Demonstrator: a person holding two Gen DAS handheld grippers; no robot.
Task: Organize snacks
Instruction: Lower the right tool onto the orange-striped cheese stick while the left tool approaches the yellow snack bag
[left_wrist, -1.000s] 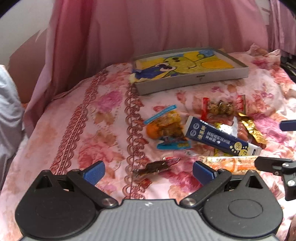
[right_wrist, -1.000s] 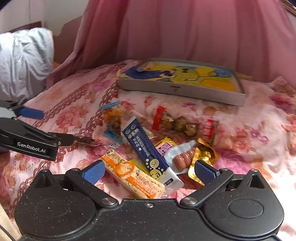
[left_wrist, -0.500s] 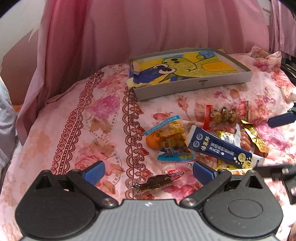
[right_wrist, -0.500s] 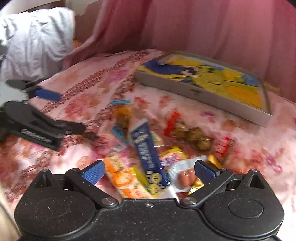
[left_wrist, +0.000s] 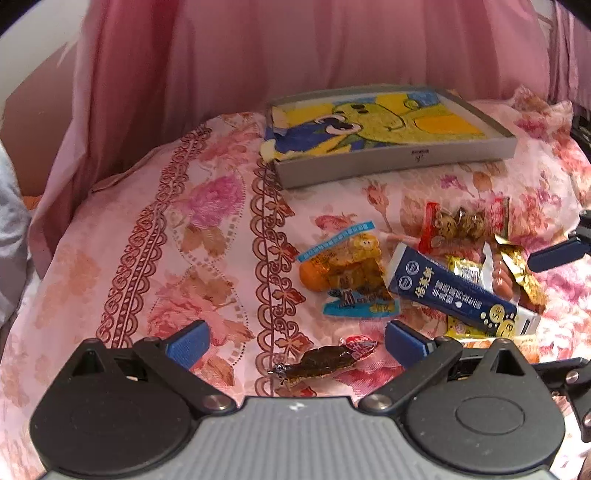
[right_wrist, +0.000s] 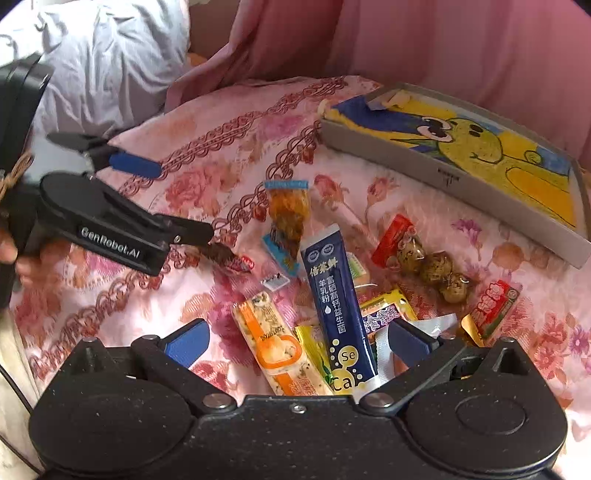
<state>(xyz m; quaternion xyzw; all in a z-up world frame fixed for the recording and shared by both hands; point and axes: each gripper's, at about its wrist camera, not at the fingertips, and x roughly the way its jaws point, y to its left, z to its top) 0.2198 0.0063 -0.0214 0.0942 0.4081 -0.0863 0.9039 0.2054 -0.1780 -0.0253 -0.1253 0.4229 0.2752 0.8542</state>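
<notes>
Left wrist view: the left gripper hangs low over a pink floral bedspread, its blue fingers spread wide and holding nothing. Between them, just below the tips, lies a dark brown packet, apart from both pads. At about 1 o'clock from that packet sits the snack pile: an orange packet with blue ends, then a navy stick lying aslant at 2 o'clock, with a red pack of brown balls beyond it and gold wrappers at its far side. A grey tray with a yellow cartoon lining rests at 12 o'clock, well apart from the pile, in front of a pink curtain. The right gripper's blue fingertip shows at the 3 o'clock edge. In the right wrist view the right gripper is also wide open and empty, poised over the near end of the pile, with the navy stick and an orange-and-white bar lying between its fingers. The left gripper comes in from 9 o'clock, its lower finger just over the brown packet; whether it touches I cannot tell. A white bundle of cloth lies at 11 o'clock.
</notes>
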